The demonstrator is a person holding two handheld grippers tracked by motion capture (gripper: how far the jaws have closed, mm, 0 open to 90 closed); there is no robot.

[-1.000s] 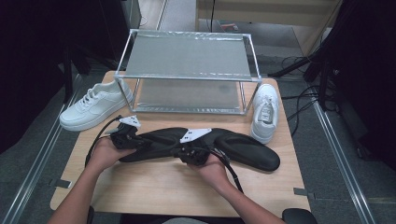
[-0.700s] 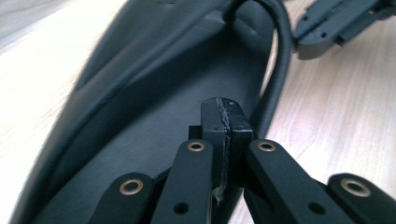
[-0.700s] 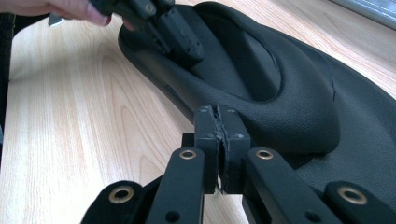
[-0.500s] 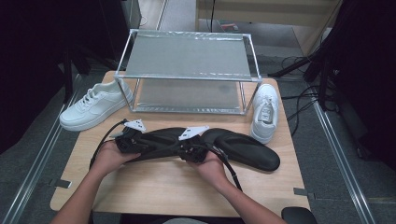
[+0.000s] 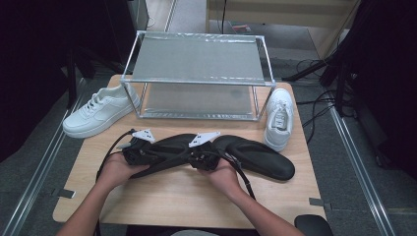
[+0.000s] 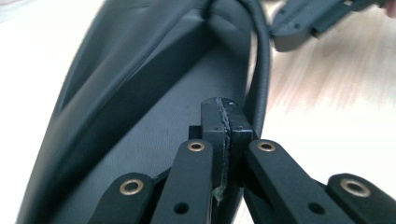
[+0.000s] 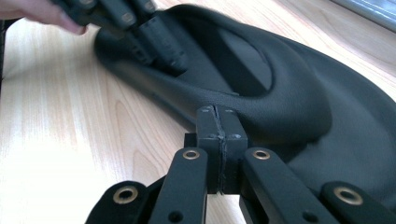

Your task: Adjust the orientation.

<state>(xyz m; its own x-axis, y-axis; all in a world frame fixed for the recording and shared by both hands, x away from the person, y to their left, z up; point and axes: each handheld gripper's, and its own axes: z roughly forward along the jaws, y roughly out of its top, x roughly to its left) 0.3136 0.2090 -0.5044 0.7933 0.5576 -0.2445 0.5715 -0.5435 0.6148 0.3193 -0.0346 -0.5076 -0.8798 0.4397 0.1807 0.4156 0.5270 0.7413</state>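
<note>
- No text, label, brand name, number or sign can be read in any of the views.
- No legible marking is seen on the white shoes [image 5: 101, 110], the black bag [image 5: 255, 157] or the wire shelf [image 5: 196, 73].

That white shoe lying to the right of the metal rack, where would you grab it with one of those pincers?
Probably the rim of the ankle opening at the heel end of the white shoe, coming down from above. It stands upright on its sole with the opening facing up, a thin edge that narrow jaws could pinch; the rack blocks its left side.
</note>
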